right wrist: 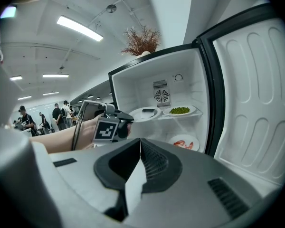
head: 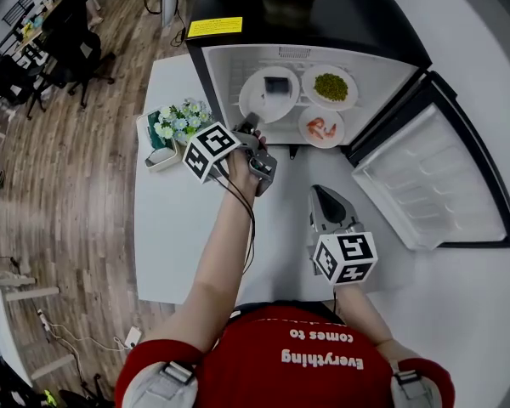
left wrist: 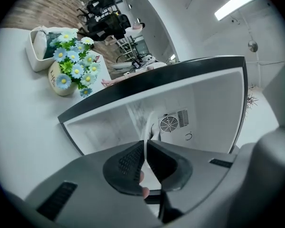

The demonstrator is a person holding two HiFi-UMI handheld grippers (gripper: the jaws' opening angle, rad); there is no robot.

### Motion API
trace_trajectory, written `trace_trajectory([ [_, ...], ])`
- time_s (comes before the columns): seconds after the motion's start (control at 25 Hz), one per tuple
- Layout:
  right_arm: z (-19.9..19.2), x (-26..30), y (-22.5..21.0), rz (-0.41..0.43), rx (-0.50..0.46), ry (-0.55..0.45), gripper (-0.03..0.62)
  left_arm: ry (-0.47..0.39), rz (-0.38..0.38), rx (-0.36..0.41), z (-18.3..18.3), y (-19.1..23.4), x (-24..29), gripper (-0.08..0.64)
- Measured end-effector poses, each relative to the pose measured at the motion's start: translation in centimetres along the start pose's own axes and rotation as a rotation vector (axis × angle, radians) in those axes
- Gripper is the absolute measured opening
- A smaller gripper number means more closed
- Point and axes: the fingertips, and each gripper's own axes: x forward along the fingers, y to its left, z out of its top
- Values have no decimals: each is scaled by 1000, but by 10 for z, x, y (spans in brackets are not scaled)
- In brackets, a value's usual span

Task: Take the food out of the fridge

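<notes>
Now: my left tool (head: 248, 129) is clamped on the thin rim of the round white plate (head: 259, 102) carrying a dark block (head: 276, 85), on the upper shelf of the open fridge (head: 229, 66). Right tool (head: 324, 195) closed, empty, above the white tabletop (head: 178, 228). Green peas (head: 331, 86) plated beside it, shrimp (head: 321, 127) below. Ribbed door (head: 429, 177) stands open at right; flower pot (head: 180, 119) at left.

fridge top (head: 323, 15): black, glossy, reflective
fridge liner (head: 229, 75): white plastic, smooth, satin
door liner (head: 433, 185): white moulded plastic, ribbed
upper-left plate (head: 269, 93): white, glossy, looks glazed
table (head: 178, 236): white, matt, smooth
floor (head: 76, 168): wood planks, low sheen
left gripper (head: 248, 128), right gripper (head: 321, 192): bodies grey plastic, matt
pads (left wrist: 128, 163): black, rubber-like, dimpled
shirt (head: 306, 372): red cloth, matt
</notes>
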Motion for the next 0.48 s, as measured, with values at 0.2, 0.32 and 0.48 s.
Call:
trace_trajectory([
  [0.2,3,-14,9,9,-11,-14,14,37,-5,8,-19,7,-30,23],
  [0.32,5,-24,19,20,-27,-24,14,46,-6,-1,-30,13,-56,23],
  [0.48,2,-39,33,39,-41,-29,14,37,-26,-38,-43,20,-92,23],
])
